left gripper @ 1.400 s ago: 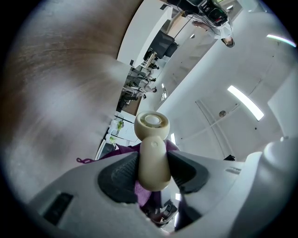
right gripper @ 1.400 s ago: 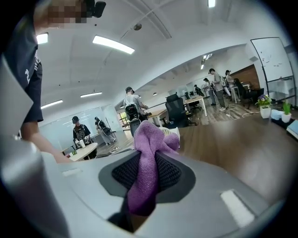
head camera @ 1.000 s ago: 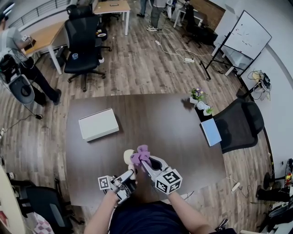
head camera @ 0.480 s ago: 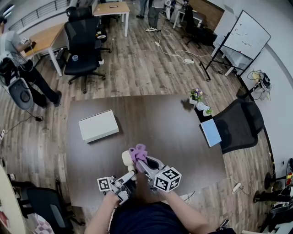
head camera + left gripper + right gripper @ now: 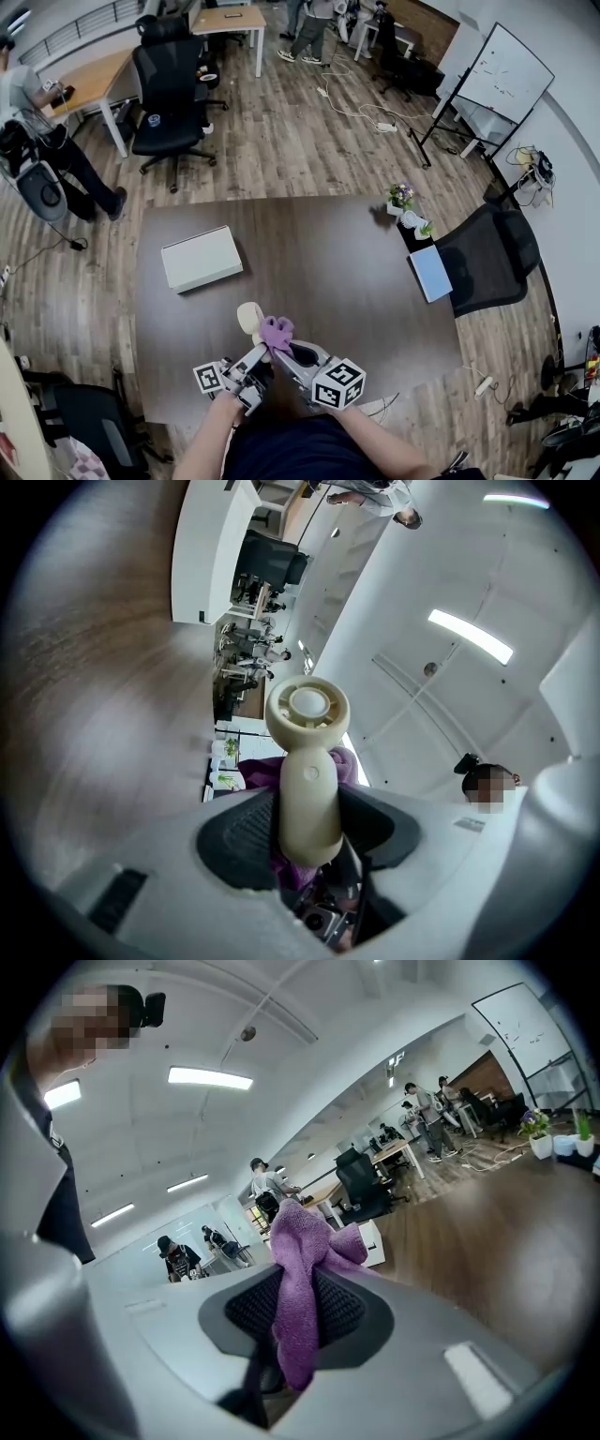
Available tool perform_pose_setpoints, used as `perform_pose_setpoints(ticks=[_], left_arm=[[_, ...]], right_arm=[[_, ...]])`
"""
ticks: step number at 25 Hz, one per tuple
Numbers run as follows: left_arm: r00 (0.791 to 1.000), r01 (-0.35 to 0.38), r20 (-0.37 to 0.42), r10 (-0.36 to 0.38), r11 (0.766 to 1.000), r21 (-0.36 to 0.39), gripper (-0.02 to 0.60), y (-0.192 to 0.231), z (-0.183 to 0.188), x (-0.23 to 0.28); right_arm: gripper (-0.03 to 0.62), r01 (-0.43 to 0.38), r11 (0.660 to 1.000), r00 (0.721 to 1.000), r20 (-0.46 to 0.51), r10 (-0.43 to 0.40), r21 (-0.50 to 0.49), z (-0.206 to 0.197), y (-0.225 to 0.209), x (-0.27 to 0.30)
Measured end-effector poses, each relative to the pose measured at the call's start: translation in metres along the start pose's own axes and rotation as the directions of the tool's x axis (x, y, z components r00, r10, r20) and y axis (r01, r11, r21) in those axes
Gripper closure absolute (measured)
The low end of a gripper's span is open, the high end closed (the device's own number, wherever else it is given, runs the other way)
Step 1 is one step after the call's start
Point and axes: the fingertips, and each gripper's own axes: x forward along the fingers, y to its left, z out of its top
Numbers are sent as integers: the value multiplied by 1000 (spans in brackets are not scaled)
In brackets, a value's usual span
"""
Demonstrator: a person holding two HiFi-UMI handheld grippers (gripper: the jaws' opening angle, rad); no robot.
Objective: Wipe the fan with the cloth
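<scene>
Left gripper (image 5: 260, 357): clamps fan (image 5: 248, 318) handle, head at 11 o'clock.
Right gripper (image 5: 284, 348): pinches cloth (image 5: 276, 331) (bunched), at fan's 4 o'clock.

The fan (image 5: 306, 785) is smooth cream plastic, the cloth (image 5: 298, 1283) fuzzy fabric, the table (image 5: 328, 262) matt dark wood.

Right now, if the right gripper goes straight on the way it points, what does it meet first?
Probably the fan in the left gripper. The right gripper points toward its head, with the cloth it holds leading; whether cloth and fan touch is unclear.
</scene>
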Motion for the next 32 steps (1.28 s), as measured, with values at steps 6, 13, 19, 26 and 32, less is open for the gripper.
perform_pose_setpoints(ticks=[6, 13, 19, 26, 32], left_arm=[[998, 32, 47, -33, 999, 12, 385, -12, 6, 2], [996, 18, 90, -22, 999, 51, 387, -20, 17, 10], [999, -51, 10, 50, 981, 185, 387, -23, 8, 13], [930, -111, -234, 284, 823, 558, 387, -24, -27, 23], [832, -136, -285, 476, 673, 727, 387, -8, -38, 16]], right_arm=[[496, -19, 999, 1000, -5, 19, -31, 2, 12, -9], [497, -36, 992, 999, -24, 34, -123, 5, 32, -9], [497, -20, 996, 999, 26, 23, -86, 15, 22, -16], [497, 51, 998, 991, 123, -46, -39, 57, -13, -24], [497, 131, 989, 974, 195, -114, -75, 88, -26, -35]])
